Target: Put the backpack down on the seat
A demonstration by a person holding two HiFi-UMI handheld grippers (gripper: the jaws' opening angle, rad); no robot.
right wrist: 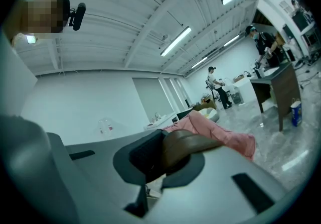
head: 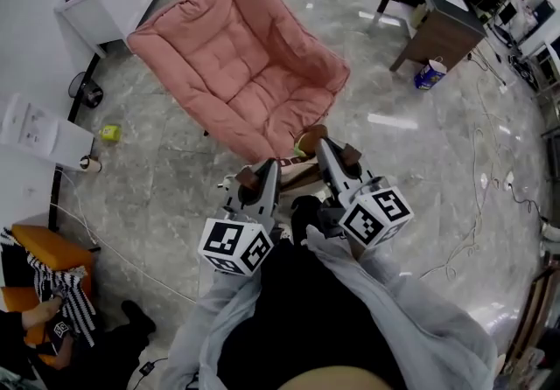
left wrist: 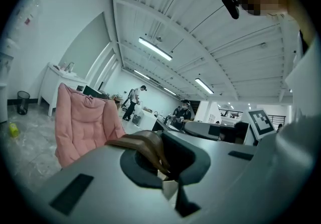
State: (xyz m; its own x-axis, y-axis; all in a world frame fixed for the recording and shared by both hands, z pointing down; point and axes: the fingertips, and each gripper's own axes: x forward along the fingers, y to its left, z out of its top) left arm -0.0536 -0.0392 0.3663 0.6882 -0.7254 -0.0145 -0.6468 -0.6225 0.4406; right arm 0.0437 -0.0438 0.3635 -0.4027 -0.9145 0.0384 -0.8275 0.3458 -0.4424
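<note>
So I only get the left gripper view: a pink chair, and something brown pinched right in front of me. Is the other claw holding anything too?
Observer: Yes. The right gripper is shut on a brown strap of its own.
Operator: Is anything lying on the chair's seat? I see it only from the side.
Observer: No. From the head view the pink chair has nothing on its seat.
Operator: And what's off to the right, out of my picture?
Observer: A blue-and-white container stands on the floor at the foot of a dark desk.
</note>
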